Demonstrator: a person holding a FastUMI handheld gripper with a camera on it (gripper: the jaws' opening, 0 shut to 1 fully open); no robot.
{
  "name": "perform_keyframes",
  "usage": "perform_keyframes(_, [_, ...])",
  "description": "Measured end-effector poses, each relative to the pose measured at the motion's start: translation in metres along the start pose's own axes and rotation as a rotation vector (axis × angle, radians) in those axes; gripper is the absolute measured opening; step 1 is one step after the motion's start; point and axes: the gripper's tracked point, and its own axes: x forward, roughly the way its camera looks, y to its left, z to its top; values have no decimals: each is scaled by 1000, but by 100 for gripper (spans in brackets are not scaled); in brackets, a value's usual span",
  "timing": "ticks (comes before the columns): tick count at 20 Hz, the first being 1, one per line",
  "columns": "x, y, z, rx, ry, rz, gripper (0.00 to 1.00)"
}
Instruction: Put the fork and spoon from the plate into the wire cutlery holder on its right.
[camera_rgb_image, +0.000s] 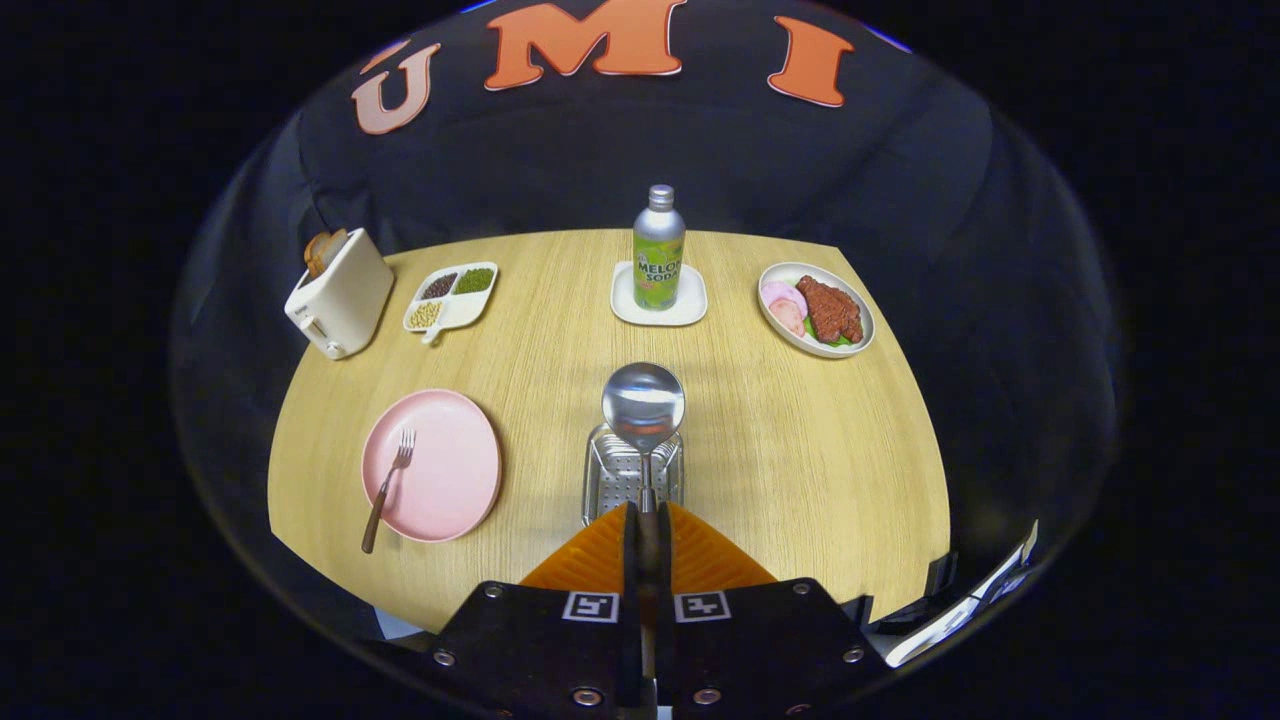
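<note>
My gripper (647, 525) is shut on the handle of a metal spoon (643, 407), whose bowl sticks out ahead of the fingers. The spoon hangs above the wire cutlery holder (605, 478), which stands on the wooden table just beyond the fingertips. Left of the holder lies the pink plate (450, 470). A fork (388, 488) with a brown handle rests on the plate's left side, tines pointing away, handle overhanging the near rim.
At the far side stand a soda bottle (658, 250) on a white coaster (623, 300), a plate of meat (816, 310) at the right, a divided dish of beans (452, 296) and a white toaster (340, 294) at the left. The table's front edge is close to the fingers.
</note>
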Motion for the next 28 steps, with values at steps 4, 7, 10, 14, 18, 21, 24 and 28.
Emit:
perform_keyframes(4, [7, 1, -14, -55, 90, 9, 6])
perform_keyframes(7, [14, 1, -22, -92, 147, 16, 6])
perform_keyframes(10, [21, -1, -30, -124, 225, 17, 6])
perform_keyframes(14, [30, -5, -37, -151, 310, 12, 6])
perform_keyframes(18, [41, -8, -33, -203, 356, 5, 7])
perform_keyframes(21, [53, -7, -32, -201, 389, 7, 7])
perform_keyframes(24, [58, -5, -24, -208, 395, 33, 7])
perform_keyframes(28, [63, 2, -17, -165, 394, 60, 9])
